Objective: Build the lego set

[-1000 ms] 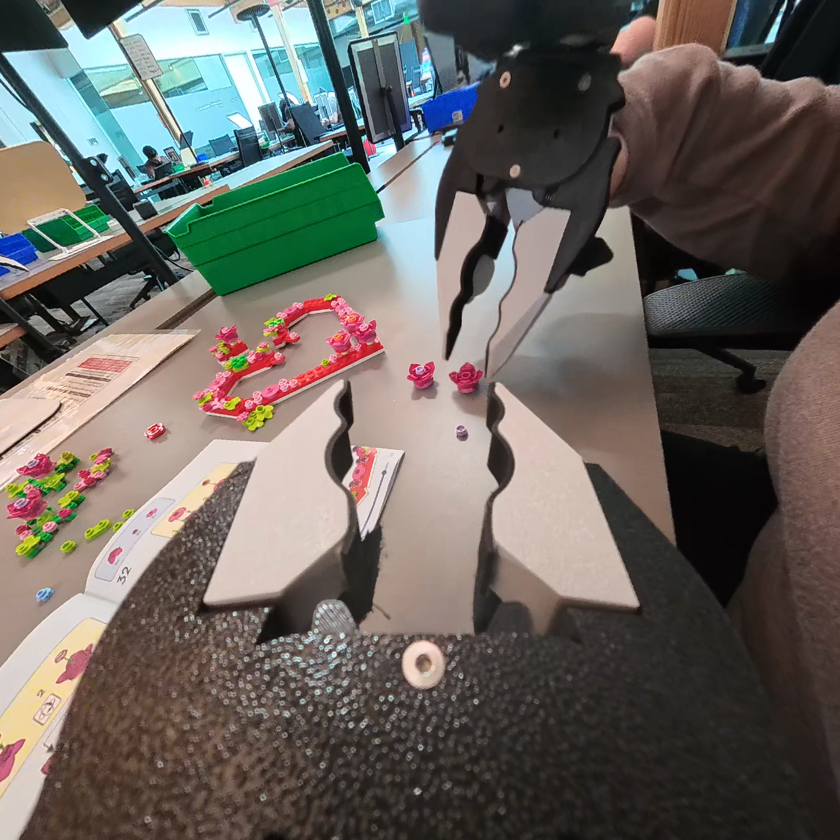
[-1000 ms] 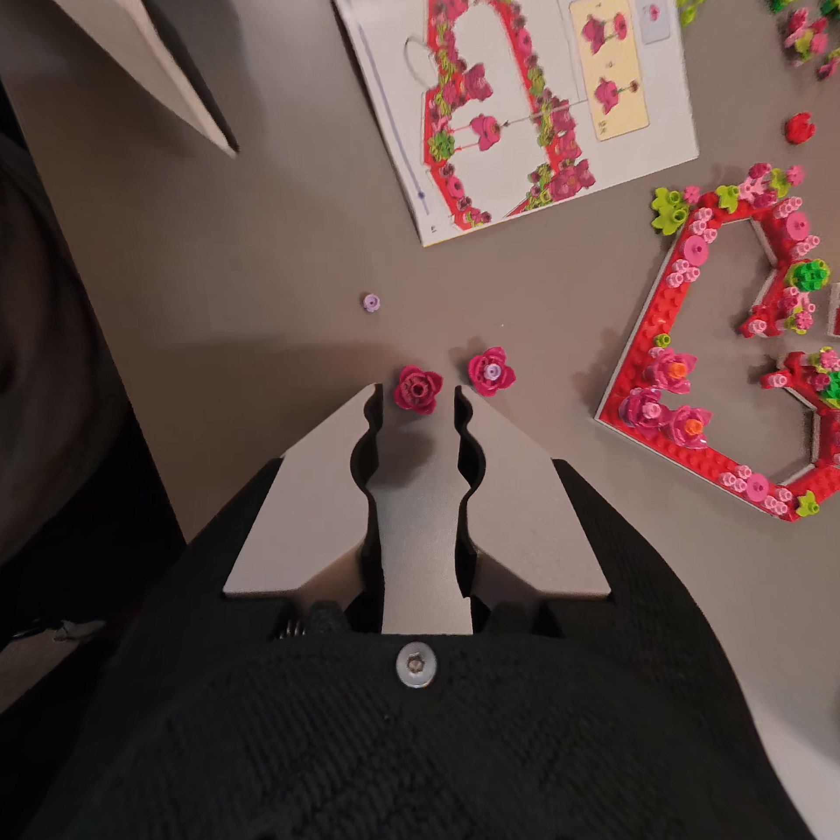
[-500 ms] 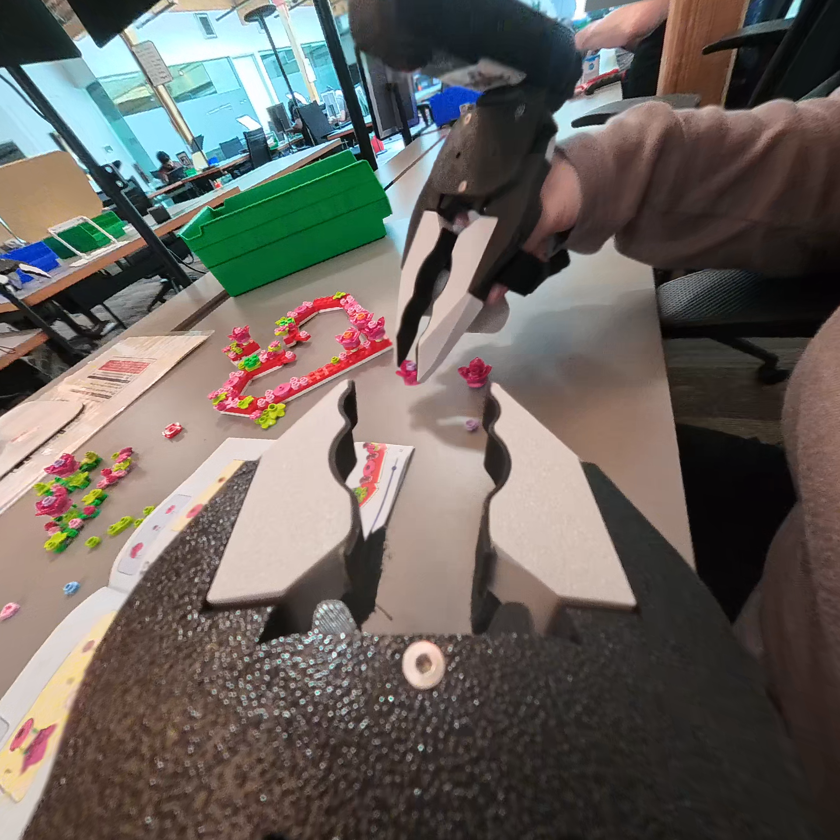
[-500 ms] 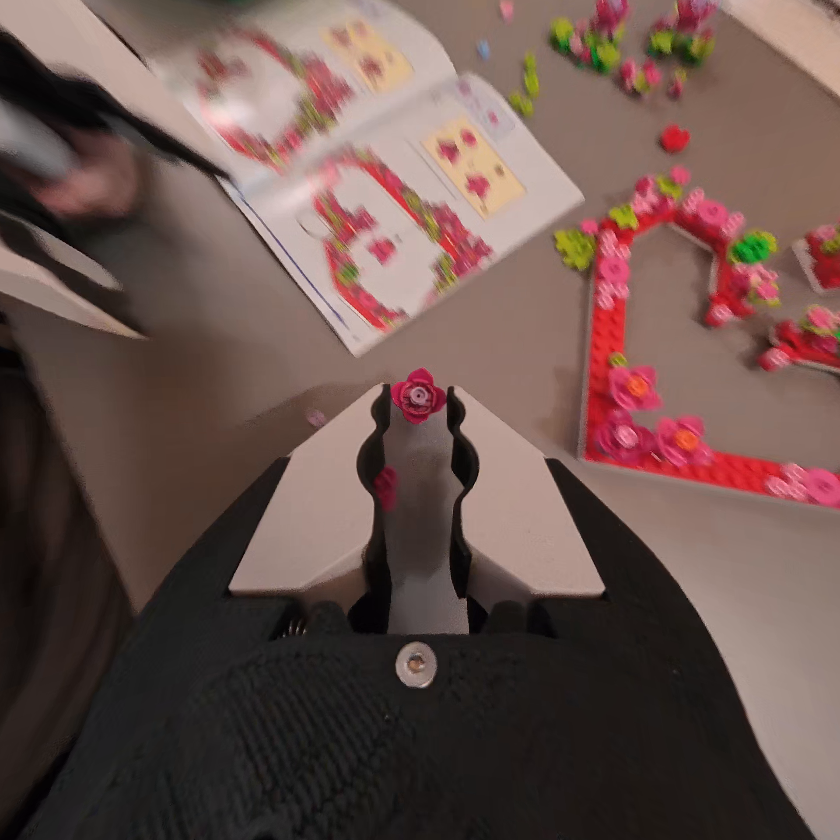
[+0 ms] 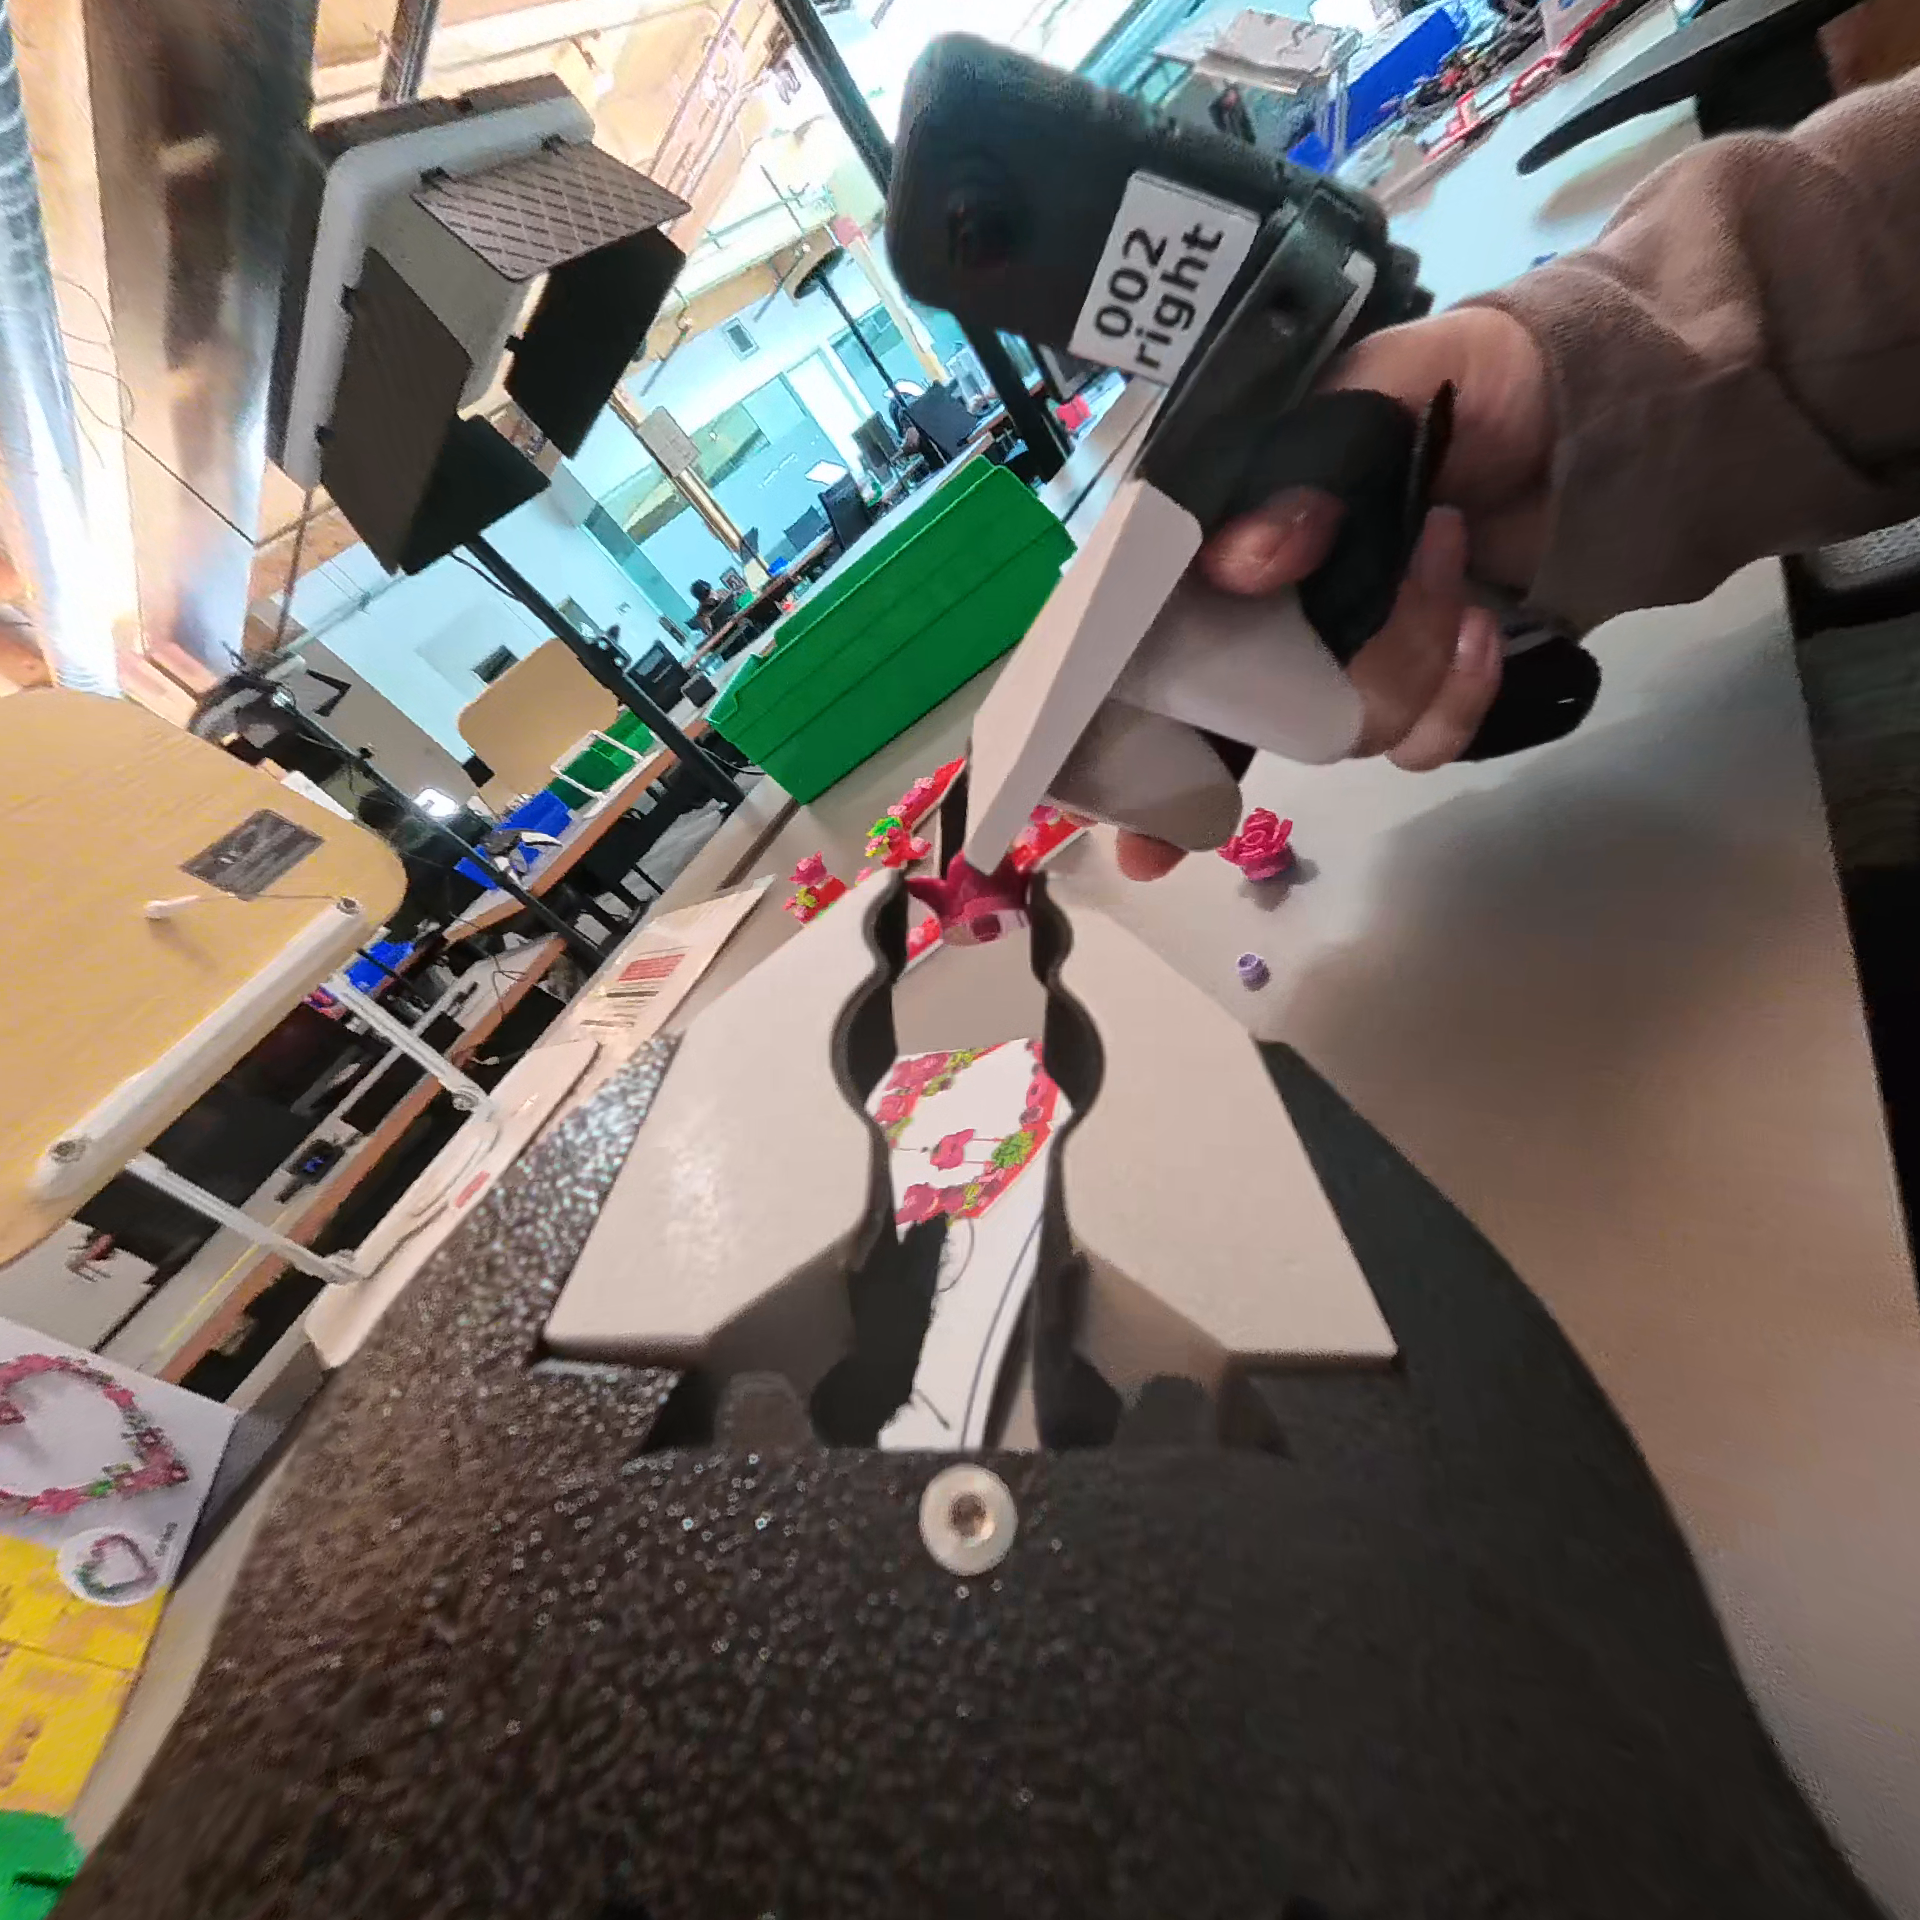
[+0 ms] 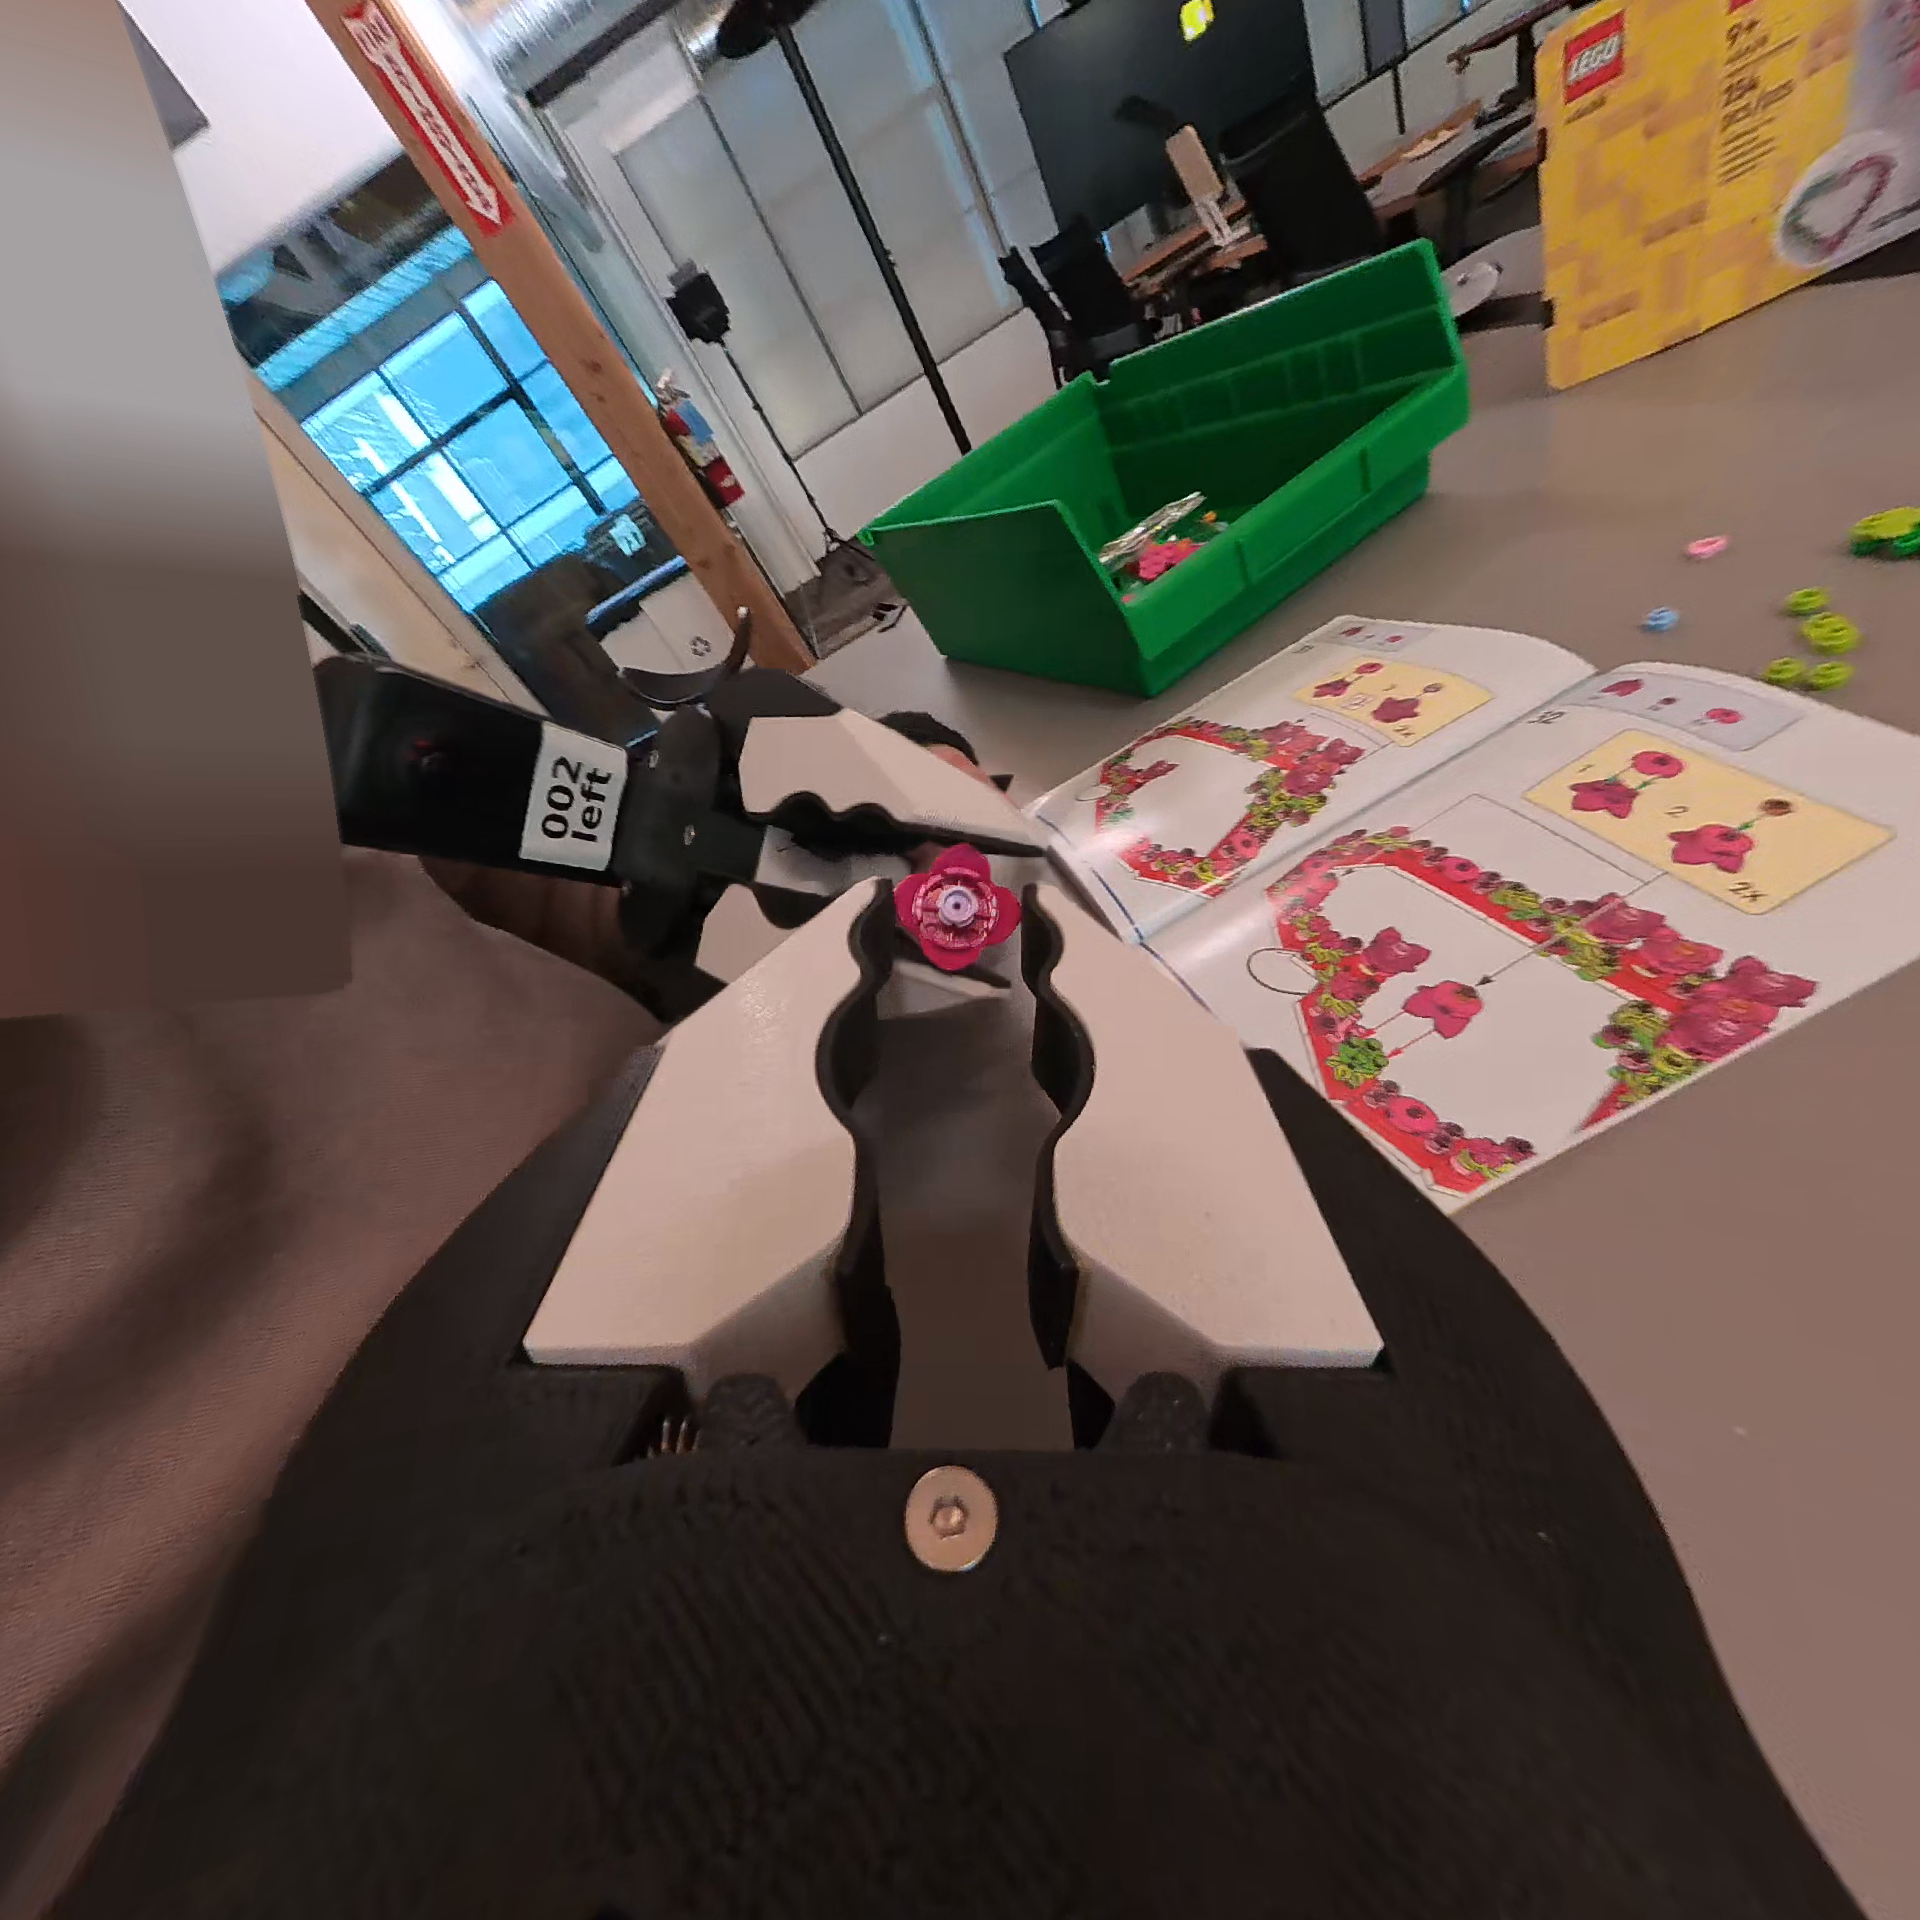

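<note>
A magenta flower piece with a lilac stud in its centre (image 6: 956,909) sits between the fingertips of my right gripper (image 6: 954,920), which is shut on it and holds it above the table. In the left wrist view the same flower (image 5: 971,902) also fills the gap between the tips of my left gripper (image 5: 966,906), and the right gripper (image 5: 971,868) comes down onto it from above. Both grippers pinch the flower from different sides. A second magenta flower (image 5: 1257,842) and a small lilac stud (image 5: 1252,971) lie on the table. The red heart frame (image 5: 925,805) lies behind.
The open instruction booklet (image 6: 1455,935) lies under and to the right of the grippers. A green bin (image 6: 1195,520) with pieces stands behind it, and a yellow set box (image 6: 1683,177) at the far right. Loose green pieces (image 6: 1813,634) lie near the booklet. A person's sleeve (image 5: 1714,343) is at the right.
My right gripper closed on a flower on the table and lifted it. My left gripper, wide open before, rose, tilted and closed on the same flower.
</note>
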### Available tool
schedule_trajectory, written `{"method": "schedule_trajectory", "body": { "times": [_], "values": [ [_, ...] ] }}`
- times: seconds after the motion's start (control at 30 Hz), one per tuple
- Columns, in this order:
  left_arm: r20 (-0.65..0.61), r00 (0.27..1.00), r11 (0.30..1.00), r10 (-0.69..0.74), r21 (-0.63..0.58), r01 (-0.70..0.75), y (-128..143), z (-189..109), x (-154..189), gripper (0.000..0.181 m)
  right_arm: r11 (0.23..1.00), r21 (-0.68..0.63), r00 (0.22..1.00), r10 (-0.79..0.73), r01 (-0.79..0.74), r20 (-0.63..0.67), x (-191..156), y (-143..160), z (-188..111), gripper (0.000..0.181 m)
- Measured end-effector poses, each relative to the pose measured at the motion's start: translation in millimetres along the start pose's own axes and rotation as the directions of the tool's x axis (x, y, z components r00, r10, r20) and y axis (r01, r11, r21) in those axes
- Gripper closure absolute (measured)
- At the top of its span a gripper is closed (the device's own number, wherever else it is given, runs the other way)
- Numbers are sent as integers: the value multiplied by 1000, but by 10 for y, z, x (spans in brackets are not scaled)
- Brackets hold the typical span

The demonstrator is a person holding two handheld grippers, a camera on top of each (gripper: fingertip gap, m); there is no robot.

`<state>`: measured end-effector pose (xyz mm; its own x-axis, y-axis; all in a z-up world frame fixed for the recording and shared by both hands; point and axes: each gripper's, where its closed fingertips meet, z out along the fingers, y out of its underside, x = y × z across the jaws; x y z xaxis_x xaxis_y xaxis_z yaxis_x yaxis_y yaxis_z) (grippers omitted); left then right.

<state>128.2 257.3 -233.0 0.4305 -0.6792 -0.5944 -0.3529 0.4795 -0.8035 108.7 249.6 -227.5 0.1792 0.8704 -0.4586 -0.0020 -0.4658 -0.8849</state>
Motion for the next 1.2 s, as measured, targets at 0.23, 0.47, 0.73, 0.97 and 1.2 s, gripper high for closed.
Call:
{"method": "schedule_trajectory", "body": {
  "times": [0.23,0.47,0.73,0.97,1.2],
  "values": [
    [-55,996,998,64,-17,-65,59,-17,59,162,999,-22,1000,-29,29,3,45,15,-62,162],
    [-102,986,991,132,-18,-135,83,-8,171,162,992,-112,995,58,-49,76,14,153,-94,171],
    [-110,979,984,171,-30,-175,110,-4,207,162,987,-153,997,48,-38,62,27,227,-81,173],
    [-134,970,978,201,-25,-206,111,-11,257,163,979,-203,998,-10,23,66,8,293,-102,179],
    [-143,973,983,182,5,-184,88,-65,215,163,983,-179,996,-11,26,84,31,226,-210,181]
  ]
}}
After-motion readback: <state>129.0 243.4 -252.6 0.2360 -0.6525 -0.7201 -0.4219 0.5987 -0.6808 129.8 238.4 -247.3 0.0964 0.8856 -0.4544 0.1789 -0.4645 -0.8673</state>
